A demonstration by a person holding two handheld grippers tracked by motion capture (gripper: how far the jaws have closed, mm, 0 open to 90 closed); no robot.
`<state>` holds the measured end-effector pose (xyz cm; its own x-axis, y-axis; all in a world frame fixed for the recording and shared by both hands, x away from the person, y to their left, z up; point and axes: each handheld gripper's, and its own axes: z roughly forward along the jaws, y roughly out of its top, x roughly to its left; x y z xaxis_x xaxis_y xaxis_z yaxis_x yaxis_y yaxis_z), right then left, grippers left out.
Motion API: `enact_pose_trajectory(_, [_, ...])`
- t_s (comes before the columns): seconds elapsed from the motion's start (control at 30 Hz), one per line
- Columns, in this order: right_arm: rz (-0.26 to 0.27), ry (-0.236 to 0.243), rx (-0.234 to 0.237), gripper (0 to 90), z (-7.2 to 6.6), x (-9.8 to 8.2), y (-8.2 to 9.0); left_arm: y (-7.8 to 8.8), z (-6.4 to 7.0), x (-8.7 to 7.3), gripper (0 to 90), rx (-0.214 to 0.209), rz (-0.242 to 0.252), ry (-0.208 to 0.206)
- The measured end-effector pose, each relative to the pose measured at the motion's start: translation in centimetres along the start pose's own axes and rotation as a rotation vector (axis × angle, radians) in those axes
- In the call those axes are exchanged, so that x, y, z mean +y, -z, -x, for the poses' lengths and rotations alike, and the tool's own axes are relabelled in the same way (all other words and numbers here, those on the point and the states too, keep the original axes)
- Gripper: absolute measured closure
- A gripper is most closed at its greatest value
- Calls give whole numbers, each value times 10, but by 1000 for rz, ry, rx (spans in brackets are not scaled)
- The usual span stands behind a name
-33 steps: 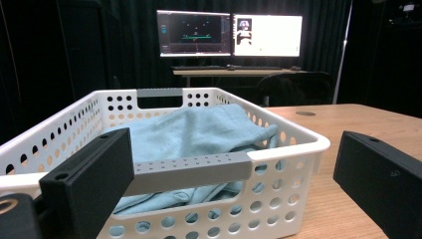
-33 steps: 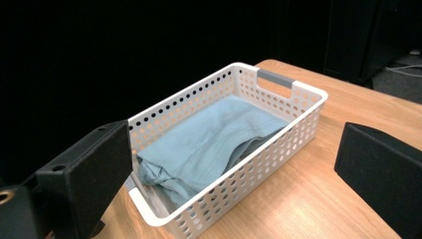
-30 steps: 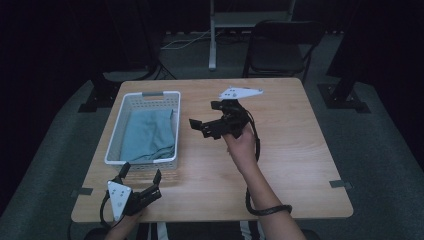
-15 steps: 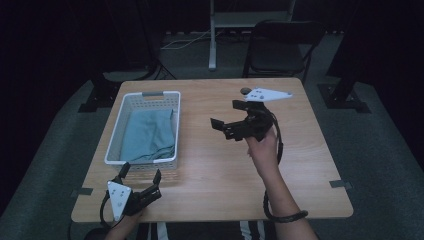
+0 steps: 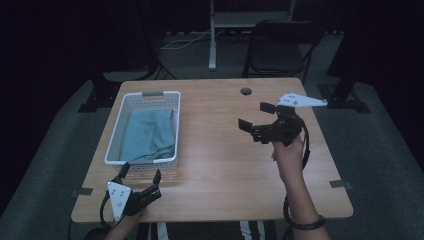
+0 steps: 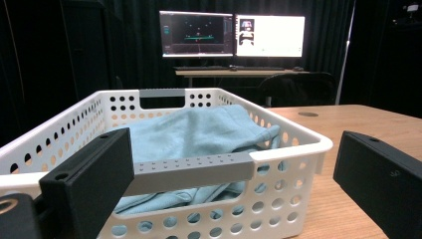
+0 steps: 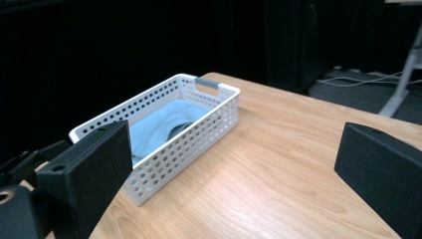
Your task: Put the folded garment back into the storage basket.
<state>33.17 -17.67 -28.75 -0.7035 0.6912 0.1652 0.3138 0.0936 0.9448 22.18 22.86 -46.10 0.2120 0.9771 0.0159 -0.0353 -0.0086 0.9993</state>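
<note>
Nothing is showing any readable text — no label, brand or number is standing out on the basket (image 6: pixel 278 149), the cloth (image 6: pixel 199 132) or the table (image 5: pixel 220 165). The two monitors (image 6: pixel 231 34) at the back of the left gripper view are glowing with figures and panels, but whatever is written there is coming out too small and blurred to read.

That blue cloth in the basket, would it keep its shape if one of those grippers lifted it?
Probably not. The blue cloth lies in soft folds and slumps against the basket wall, so it would likely droop from wherever it is pinched. It looks thin, so probably light. Its loose folds might catch on the basket's rim on the way out.
</note>
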Motion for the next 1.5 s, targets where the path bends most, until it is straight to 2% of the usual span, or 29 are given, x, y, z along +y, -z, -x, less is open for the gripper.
enact_pose_trajectory(0.27, [29,-16,-50,21,10,-10,30,0,0,0,38,3,-3,-1])
enact_pose_trajectory(0.5, [38,-61,-77,21,25,-23,50,0,0,0,38,4,-2,-2])
enact_pose_trajectory(0.67, [50,-74,-103,21,31,-33,62,0,0,0,38,5,-4,-3])
enact_pose_trajectory(0.8, [43,-75,-120,21,34,-41,66,0,0,0,38,5,-2,-1])
enact_pose_trajectory(0.87, [53,-81,-104,21,35,-47,68,0,0,0,38,5,-2,-1])
enact_pose_trajectory(0.97, [47,-83,-122,21,36,-59,69,0,0,0,38,7,-2,-1])
enact_pose_trajectory(1.07, [24,-101,-132,21,38,-69,69,0,0,0,38,8,-4,-2])
enact_pose_trajectory(1.17, [26,-127,-136,21,41,-82,71,0,0,0,38,9,-4,-2])
enact_pose_trajectory(1.27, [43,-131,-166,21,42,-89,74,0,0,0,38,10,-4,-2])
enact_pose_trajectory(1.37, [89,-137,-214,21,45,-107,78,0,0,0,38,10,-3,-2])
enact_pose_trajectory(1.5, [72,-166,-223,21,49,-121,79,0,0,0,38,10,-3,-1])
